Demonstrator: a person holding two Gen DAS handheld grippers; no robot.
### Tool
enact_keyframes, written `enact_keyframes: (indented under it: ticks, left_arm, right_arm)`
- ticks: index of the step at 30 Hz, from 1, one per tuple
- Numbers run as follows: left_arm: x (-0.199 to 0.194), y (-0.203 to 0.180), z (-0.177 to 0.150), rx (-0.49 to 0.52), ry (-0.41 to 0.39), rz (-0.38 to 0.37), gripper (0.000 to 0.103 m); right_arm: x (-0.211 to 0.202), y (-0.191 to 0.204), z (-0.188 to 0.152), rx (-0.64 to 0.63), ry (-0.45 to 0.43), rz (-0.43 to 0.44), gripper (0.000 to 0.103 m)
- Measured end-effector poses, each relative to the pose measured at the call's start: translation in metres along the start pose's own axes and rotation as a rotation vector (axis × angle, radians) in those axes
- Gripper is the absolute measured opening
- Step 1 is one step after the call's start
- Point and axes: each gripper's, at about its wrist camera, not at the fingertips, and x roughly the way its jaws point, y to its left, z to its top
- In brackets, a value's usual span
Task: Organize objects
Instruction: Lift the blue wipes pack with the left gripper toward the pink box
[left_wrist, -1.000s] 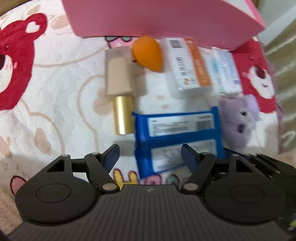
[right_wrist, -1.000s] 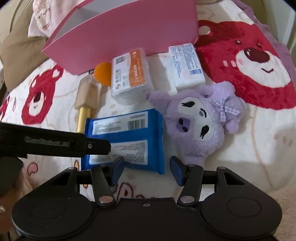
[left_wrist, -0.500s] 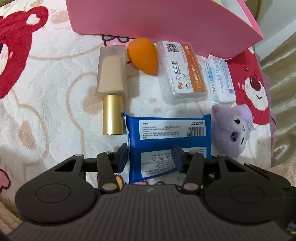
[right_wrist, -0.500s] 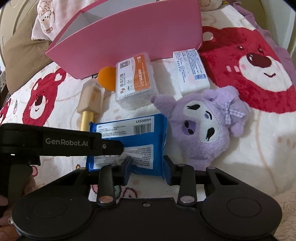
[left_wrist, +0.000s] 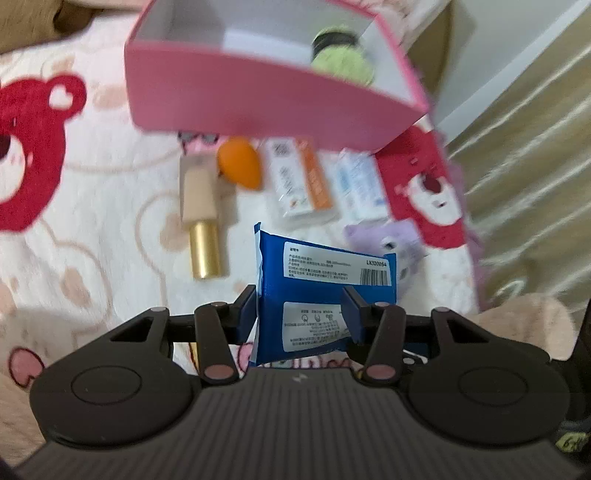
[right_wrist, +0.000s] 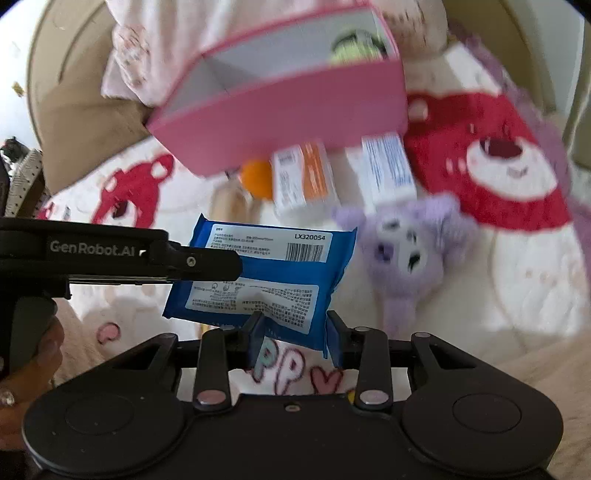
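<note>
two tools clamped on the blue pack (left_wrist: 325, 291), left tool (left_wrist: 301, 312) and right tool (right_wrist: 295, 334), lifted off the blanket toward the pink box (left_wrist: 266, 99); uneven pulling could tear or drop it

One pink box (left_wrist: 258, 99) with one green item (left_wrist: 341, 61) inside it, too blurred to identify. Loose items: one blue packet (left_wrist: 325, 291), one orange sponge (left_wrist: 240, 162), one beige bottle with a gold cap (left_wrist: 201, 206), one orange-and-white pack (left_wrist: 301, 184), one blue-and-white pack (left_wrist: 360, 188) and one purple plush toy (right_wrist: 402, 247). Two grippers: the left gripper (left_wrist: 301, 310) and the right gripper (right_wrist: 293, 332), both on the one blue packet.
</note>
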Motion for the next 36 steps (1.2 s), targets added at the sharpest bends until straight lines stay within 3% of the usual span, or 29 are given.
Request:
enact_keyframes:
  ticks: [13, 22, 27, 32, 36]
  left_arm:
    - [-0.077, -0.036, 0.056, 0.141, -0.166, -0.033, 0.047]
    - [-0.107, -0.037, 0.135, 0.170, -0.269, 0.038, 0.047]
    - [-0.096, -0.024, 0.184, 0.164, -0.289, 0.084, 0.047]
    - [-0.054, -0.009, 0.233, 0.119, -0.233, 0.120, 0.047]
    - [-0.006, 0.007, 0.263, 0.096, -0.162, 0.153, 0.047]
  right_arm:
    - [-0.073, 0.032, 0.060, -0.122, -0.236, 0.023, 0.041]
    - [-0.075, 0.047, 0.139, -0.259, -0.335, 0.023, 0.040]
    - [-0.051, 0.045, 0.188, -0.284, -0.337, 0.036, 0.040]
    - [-0.014, 0.039, 0.227, -0.296, -0.305, 0.024, 0.041]
    - [0.031, 0.030, 0.249, -0.336, -0.229, -0.002, 0.040]
